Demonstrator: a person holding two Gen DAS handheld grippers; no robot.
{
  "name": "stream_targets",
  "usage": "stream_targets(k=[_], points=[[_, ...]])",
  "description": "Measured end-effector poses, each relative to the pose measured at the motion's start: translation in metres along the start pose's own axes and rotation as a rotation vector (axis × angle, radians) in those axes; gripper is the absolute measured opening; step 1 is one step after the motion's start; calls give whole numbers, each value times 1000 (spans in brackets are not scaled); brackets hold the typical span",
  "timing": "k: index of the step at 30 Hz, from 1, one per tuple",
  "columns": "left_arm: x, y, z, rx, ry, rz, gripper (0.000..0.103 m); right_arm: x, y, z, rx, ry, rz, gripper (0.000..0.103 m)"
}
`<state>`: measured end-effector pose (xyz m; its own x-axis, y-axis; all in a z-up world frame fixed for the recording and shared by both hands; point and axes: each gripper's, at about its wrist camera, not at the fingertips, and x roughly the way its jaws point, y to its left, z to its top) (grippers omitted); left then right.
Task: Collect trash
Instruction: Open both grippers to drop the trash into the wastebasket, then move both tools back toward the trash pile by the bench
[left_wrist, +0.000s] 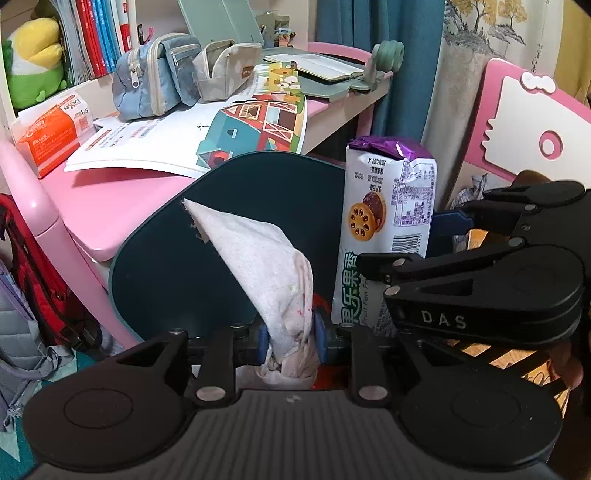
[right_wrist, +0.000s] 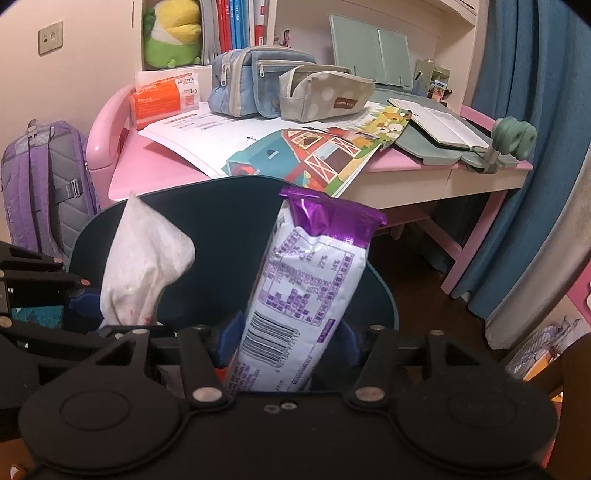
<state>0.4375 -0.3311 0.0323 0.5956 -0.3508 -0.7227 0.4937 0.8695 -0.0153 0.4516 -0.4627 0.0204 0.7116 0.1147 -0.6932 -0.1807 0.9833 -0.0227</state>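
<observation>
White tissue (left_wrist: 266, 258) with faint reddish specks, perhaps stains. Biscuit packet (right_wrist: 306, 280) white with purple top and print. Desk (right_wrist: 155, 166) pink, curtain (right_wrist: 532, 147) blue, backpack (right_wrist: 40, 184) purple and grey.

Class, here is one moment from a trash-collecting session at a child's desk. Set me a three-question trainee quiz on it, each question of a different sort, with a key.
1. True or false: the left hand-held gripper has a crumpled white tissue between its fingers.
2. Which item stands between the fingers of the right hand-held gripper? A) pencil case B) biscuit packet C) notebook
3. Fill in: on the pink desk, the orange tissue pack lies left of the blue ____.

Key: 1 true. 2 B, the purple-topped biscuit packet. 3 pencil case.
</observation>
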Motion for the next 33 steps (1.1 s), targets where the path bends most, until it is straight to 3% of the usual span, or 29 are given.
stream_targets(k=[3, 5, 7, 18, 33], points=[[0, 0, -1, 0, -5, 11, 34, -2, -1, 0, 9, -5, 8, 56], [-2, 0, -2, -3, -15, 16, 58, -3, -3, 0, 18, -6, 13, 57], [-5, 0, -4, -1, -35, 26, 67, -4, -3, -1, 24, -8, 20, 58], [-35, 2, -8, -48, -80, 19, 71, -43, -1, -3, 32, -59, 24, 59], [-137, 22, -53, -92, -188, 73, 74, -126, 61, -17, -81, -139, 70, 59]])
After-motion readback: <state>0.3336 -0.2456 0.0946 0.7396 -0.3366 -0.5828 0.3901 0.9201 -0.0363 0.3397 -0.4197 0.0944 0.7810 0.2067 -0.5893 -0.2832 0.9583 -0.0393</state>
